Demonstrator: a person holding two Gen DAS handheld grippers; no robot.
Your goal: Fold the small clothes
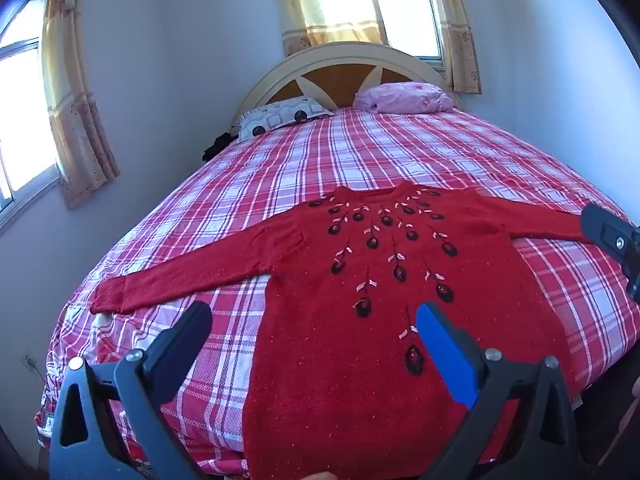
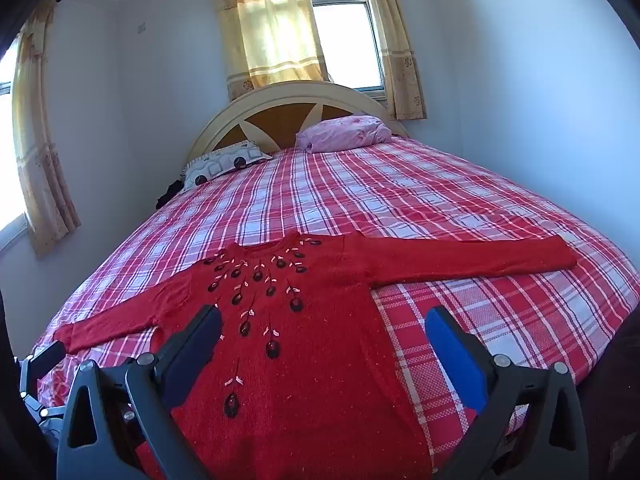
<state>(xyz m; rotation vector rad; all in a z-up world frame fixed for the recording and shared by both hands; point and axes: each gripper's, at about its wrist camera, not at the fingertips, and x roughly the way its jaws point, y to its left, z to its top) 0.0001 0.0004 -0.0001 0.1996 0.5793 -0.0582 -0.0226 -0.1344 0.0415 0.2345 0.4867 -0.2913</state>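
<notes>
A red knitted sweater point(image 1: 360, 320) with dark beaded flowers lies flat, front up, on the plaid bed, both sleeves spread sideways and its hem hanging over the near edge. My left gripper point(image 1: 314, 320) hovers open above the sweater's lower left part, nothing between its fingers. In the right wrist view the same sweater point(image 2: 300, 340) lies below my right gripper point(image 2: 324, 326), which is open over the garment's right side and holds nothing. The right gripper's tip shows at the left wrist view's right edge, near the right sleeve.
The bed point(image 1: 400, 152) has a red, white and purple plaid cover. A patterned pillow point(image 1: 280, 118) and a pink pillow point(image 1: 404, 98) lie by the headboard point(image 1: 340, 64). Walls close in on both sides, with curtained windows point(image 2: 344, 40).
</notes>
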